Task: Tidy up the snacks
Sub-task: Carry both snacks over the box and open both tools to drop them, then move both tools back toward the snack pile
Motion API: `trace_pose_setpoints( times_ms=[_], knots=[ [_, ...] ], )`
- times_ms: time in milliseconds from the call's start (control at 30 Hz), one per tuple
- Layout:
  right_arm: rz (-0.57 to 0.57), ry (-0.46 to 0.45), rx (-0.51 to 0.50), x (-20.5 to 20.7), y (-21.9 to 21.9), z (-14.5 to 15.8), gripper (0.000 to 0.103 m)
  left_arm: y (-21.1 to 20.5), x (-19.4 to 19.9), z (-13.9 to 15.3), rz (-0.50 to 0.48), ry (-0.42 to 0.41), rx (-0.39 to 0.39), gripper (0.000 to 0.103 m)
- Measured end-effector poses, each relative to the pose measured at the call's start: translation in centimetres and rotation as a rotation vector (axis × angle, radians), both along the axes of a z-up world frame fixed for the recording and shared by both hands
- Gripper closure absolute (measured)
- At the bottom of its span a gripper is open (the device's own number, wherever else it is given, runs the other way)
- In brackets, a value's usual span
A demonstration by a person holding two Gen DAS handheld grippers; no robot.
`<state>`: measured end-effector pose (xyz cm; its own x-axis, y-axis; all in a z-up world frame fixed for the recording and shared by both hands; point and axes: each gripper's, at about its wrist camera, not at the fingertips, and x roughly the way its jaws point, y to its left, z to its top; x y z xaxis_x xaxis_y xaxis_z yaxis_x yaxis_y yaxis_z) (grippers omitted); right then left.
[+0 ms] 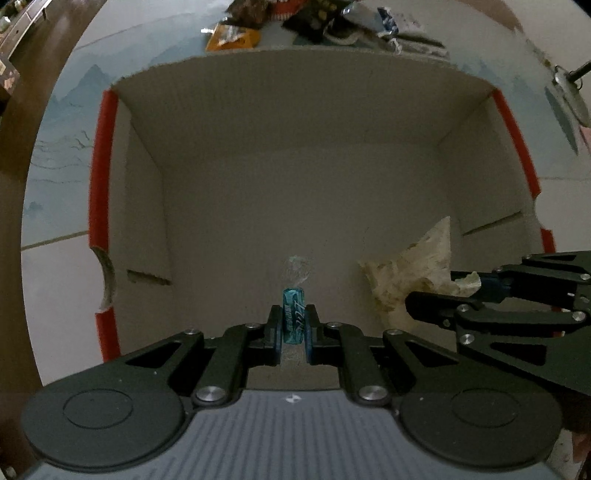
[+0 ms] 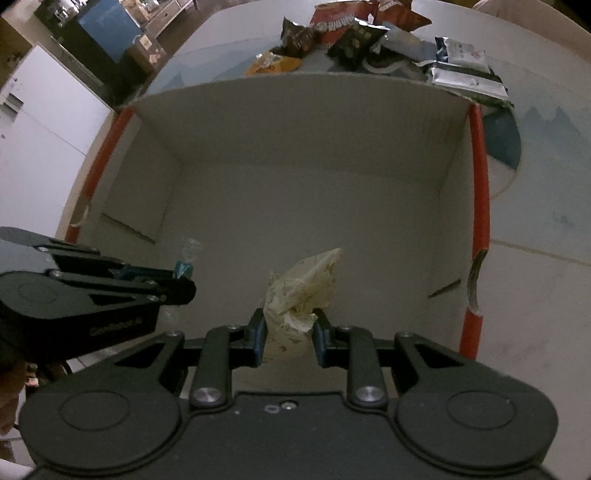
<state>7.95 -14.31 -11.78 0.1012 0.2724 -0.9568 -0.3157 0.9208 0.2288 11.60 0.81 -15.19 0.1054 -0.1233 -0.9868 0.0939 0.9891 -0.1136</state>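
Pinching a light, slippery teal candy (image 1: 293, 317), the left tool (image 1: 293, 328) clamps its middle; right tool (image 2: 288, 334) grips a soft crinkly cream packet (image 2: 303, 288) over the cardboard box (image 1: 295, 129).

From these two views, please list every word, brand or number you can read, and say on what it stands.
Nothing can be read with certainty.
Left gripper, side of its body: raised lettering, too faint to read.
Blue candy: slanted white lettering, blurred.
Pale packet: brown marks only, unreadable.
Snack bags behind the cardboard box: white print on a red bag, too small.
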Motion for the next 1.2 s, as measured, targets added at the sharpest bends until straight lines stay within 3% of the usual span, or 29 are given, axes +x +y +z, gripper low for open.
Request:
trace_pose_setpoints(
  times_ms=[667, 1200],
  knots=[
    [-0.01, -0.014, -0.012, 0.4, 0.1, 0.0, 0.07, -1.3, -1.1, -1.7, 0.01, 0.012, -0.001, 0.088],
    [-0.02, -0.158, 0.085, -1.2, -2.4, 6.9, 0.047, 0.5, -3.4, 6.4, 0.01, -0.187, -0.079, 0.075]
  ],
)
